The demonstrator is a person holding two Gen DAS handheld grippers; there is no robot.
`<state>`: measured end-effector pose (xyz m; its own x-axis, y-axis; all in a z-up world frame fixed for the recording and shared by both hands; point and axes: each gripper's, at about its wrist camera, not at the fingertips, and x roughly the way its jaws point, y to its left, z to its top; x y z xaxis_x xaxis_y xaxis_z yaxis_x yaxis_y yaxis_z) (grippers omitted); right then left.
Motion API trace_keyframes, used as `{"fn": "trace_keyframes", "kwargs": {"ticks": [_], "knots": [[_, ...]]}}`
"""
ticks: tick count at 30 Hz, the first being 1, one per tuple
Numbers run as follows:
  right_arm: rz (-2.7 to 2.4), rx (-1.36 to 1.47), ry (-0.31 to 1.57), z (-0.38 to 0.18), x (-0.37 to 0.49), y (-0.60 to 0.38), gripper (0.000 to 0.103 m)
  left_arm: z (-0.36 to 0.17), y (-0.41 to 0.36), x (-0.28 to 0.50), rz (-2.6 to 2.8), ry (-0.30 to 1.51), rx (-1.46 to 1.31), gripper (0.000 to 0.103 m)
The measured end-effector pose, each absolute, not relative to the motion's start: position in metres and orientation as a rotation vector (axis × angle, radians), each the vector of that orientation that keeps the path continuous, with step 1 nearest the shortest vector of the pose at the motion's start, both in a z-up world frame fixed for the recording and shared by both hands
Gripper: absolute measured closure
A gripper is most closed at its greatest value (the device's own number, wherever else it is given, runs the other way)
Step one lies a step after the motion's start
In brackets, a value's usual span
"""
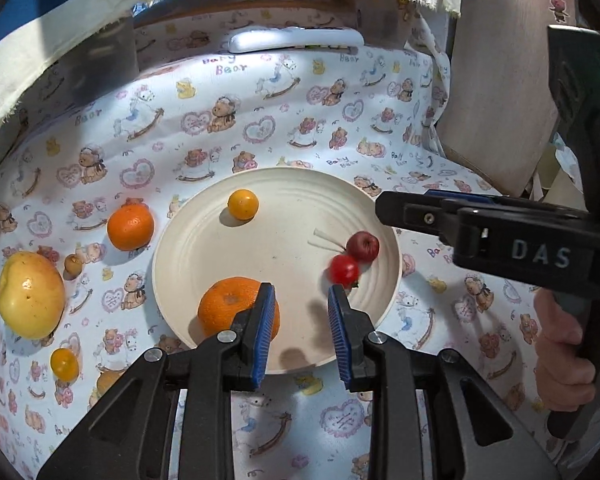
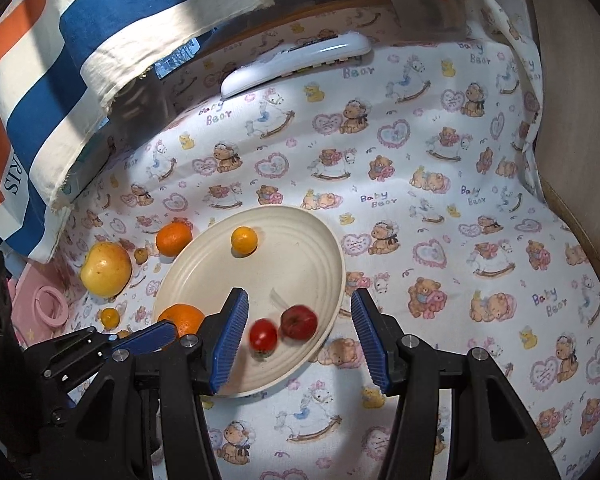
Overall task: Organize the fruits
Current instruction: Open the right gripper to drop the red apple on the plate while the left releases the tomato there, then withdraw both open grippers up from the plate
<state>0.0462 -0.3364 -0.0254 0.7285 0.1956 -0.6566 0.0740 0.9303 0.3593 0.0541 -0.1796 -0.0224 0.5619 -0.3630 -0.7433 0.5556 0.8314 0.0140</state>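
Lying between spread right gripper (image 2: pixel 300 340) fingers, untouched: cherry tomato (image 2: pixel 263 335). Left gripper (image 1: pixel 302 334) parted, empty. Plate (image 2: pixel 220 276) holds tomato, red fruit (image 2: pixel 299 322), orange (image 2: pixel 182 319), small citrus (image 2: pixel 244 241).

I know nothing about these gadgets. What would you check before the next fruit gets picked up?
1. Left gripper free: ok, fingers apart, nothing between them.
2. Right gripper free: ok, fingers wide apart, empty.
3. Red tomato at rest: not ok, it is blurred and seems to be rolling beside the dark red apple.
4. Room on the plate: ok, its middle is bare.
5. All fruit on the plate: not ok, an orange, a yellow apple and a small yellow fruit lie on the cloth beside it.
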Motion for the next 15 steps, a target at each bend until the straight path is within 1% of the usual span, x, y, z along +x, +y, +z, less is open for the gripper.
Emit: {"fn": "trace_keyframes", "kwargs": {"ticks": [7,13,14,15], "knots": [[0.072,0.376,0.755,-0.026,0.045,-0.335,0.048,-0.019,-0.170,0.054,-0.531,0.794,0.244,0.077],[0.066,0.348,0.735,-0.025,0.044,-0.330,0.048,-0.006,-0.152,0.046,-0.503,0.727,0.229,0.076],[0.065,0.340,0.729,-0.024,0.043,-0.328,0.048,-0.004,-0.148,0.044,-0.496,0.710,0.229,0.075],[0.064,0.334,0.725,-0.024,0.043,-0.327,0.048,-0.001,-0.143,0.042,-0.489,0.691,0.227,0.065]]}}
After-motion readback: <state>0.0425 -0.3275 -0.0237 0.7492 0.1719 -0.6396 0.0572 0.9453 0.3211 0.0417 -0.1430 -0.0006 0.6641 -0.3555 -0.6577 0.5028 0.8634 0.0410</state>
